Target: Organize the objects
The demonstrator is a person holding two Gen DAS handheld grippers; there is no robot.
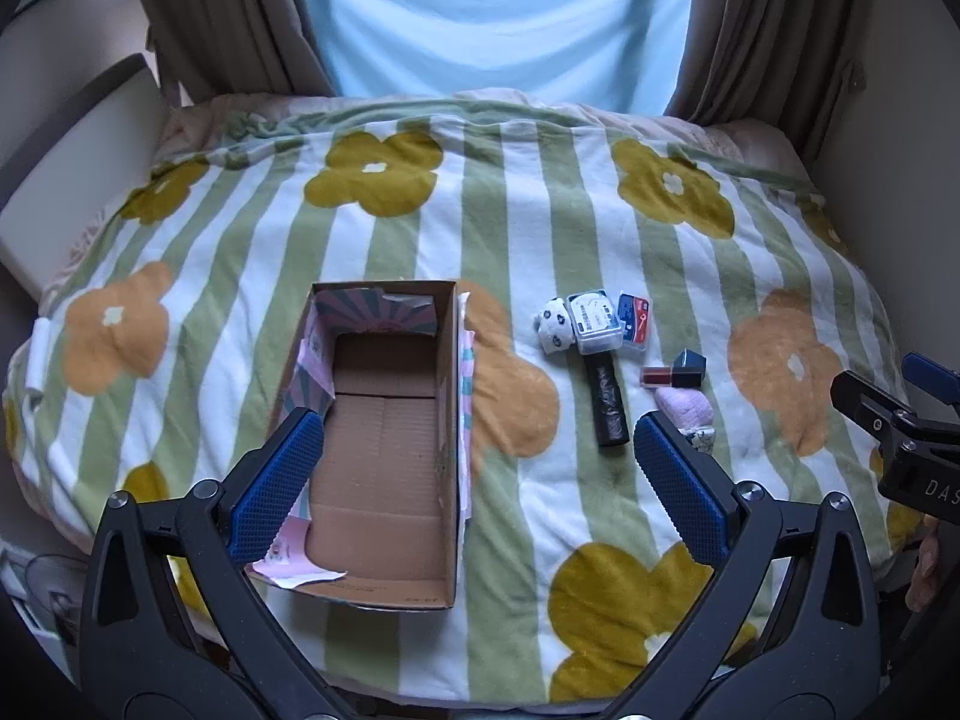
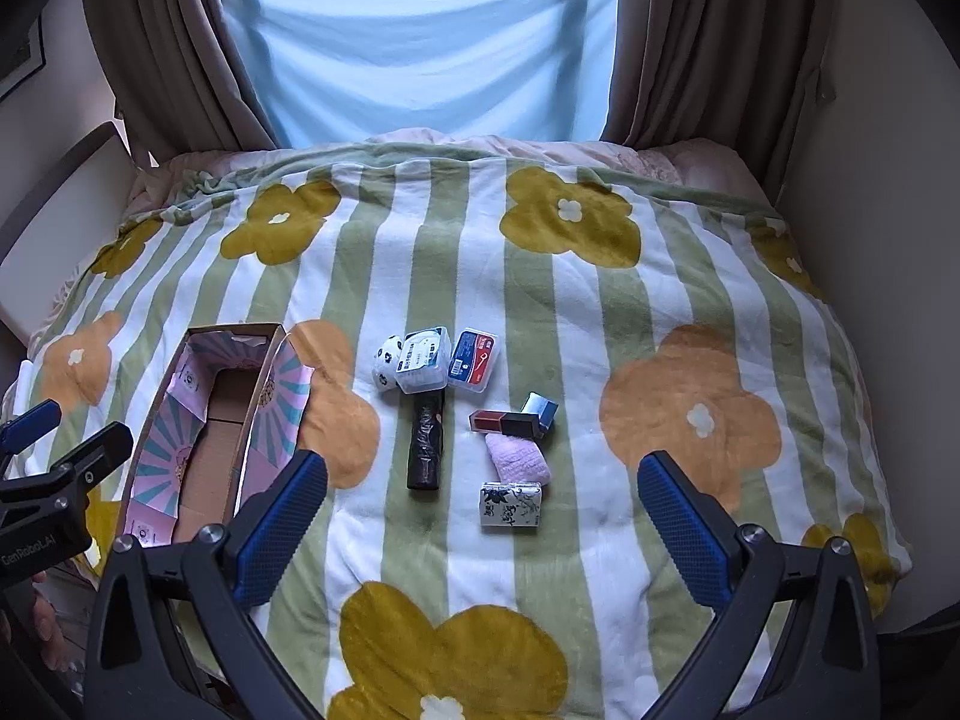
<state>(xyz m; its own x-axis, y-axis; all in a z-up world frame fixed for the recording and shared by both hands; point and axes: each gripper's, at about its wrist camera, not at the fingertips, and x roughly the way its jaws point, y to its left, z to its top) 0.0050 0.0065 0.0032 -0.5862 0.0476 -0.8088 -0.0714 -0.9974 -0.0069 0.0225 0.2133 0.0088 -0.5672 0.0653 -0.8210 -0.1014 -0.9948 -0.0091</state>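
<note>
An open cardboard box (image 1: 384, 450) (image 2: 210, 456) lies empty on the flowered blanket. Right of it sits a cluster of small things: a panda-print roll (image 1: 553, 324) (image 2: 387, 363), a clear plastic case (image 1: 594, 321) (image 2: 425, 360), a red-and-blue card box (image 1: 633, 324) (image 2: 474, 360), a black roll (image 1: 609, 399) (image 2: 426, 444), a red lipstick box (image 1: 663, 376) (image 2: 504, 423), a blue box (image 1: 690, 360) (image 2: 540, 408), a pink cloth (image 1: 684, 405) (image 2: 516, 459) and a tissue pack (image 2: 510, 504). My left gripper (image 1: 480, 456) hangs open above the box's near end. My right gripper (image 2: 483, 510) stands open over the tissue pack, holding nothing.
The striped blanket (image 2: 540, 300) covers a bed that ends at brown curtains (image 2: 690, 30) and a pale blue sheet (image 2: 420, 42) over the window. A white board (image 1: 78, 180) leans at the left. Walls close in on both sides.
</note>
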